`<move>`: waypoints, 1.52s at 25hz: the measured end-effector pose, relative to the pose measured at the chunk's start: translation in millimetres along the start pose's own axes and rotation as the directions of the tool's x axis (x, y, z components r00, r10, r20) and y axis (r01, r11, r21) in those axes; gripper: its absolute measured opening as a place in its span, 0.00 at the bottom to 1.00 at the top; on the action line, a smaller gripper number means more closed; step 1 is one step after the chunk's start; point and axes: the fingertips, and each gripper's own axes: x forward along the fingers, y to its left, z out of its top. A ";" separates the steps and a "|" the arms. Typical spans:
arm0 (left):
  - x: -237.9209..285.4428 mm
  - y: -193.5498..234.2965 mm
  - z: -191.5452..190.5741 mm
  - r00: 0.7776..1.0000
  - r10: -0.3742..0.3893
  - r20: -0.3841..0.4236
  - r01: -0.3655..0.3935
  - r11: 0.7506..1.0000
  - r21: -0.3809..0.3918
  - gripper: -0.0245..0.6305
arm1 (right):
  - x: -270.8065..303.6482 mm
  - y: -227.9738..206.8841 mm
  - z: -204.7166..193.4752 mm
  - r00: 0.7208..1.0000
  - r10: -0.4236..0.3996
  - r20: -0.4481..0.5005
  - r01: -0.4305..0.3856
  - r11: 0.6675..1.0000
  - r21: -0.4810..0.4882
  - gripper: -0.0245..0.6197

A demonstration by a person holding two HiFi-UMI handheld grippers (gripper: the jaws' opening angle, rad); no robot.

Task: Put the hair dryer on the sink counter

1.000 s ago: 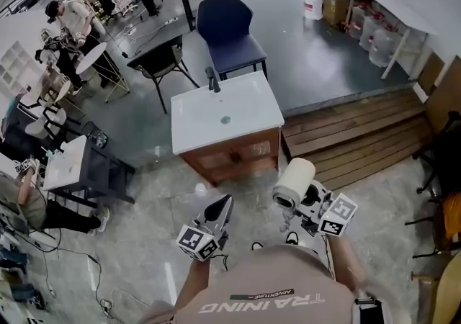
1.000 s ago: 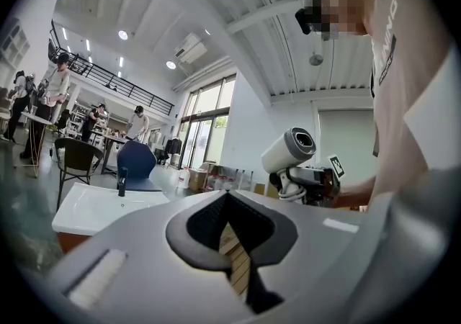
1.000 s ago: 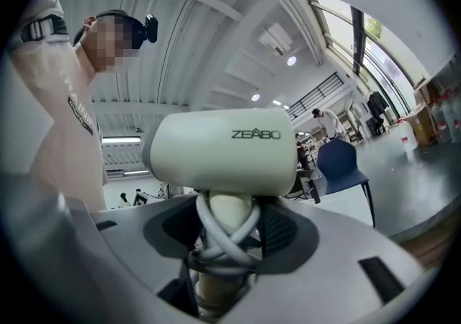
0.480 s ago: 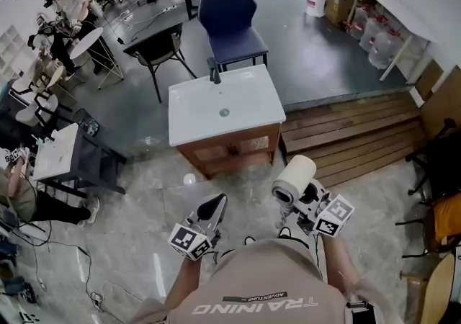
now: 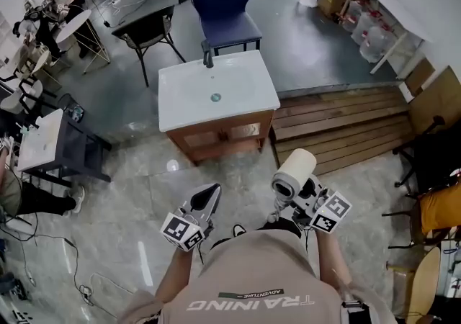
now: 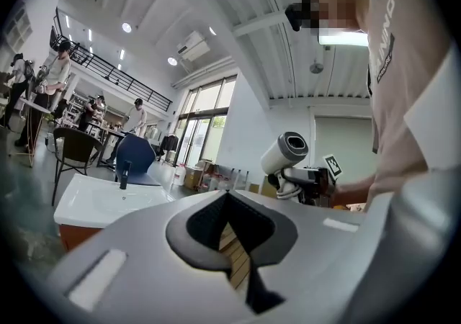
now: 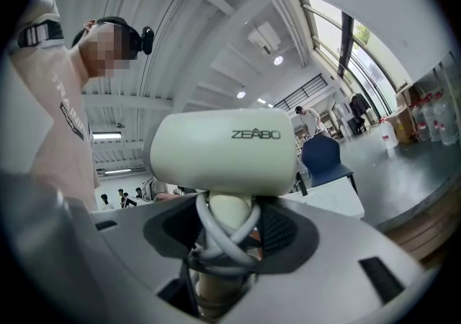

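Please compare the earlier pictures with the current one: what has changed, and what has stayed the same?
Little changed. In the head view the sink counter has shifted up and slightly left in the frame, so the person's view has moved. Nothing was taken hold of or let go. The right gripper stays shut on the hair dryer, the left gripper stays shut and empty, and both remain short of the counter.
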 end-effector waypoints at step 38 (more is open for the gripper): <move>211.1 24.8 6.8 0.987 0.156 -0.038 -0.156 0.988 0.021 0.04 | -2.3 -203.2 47.6 0.978 0.202 -0.061 -0.202 0.979 0.005 0.38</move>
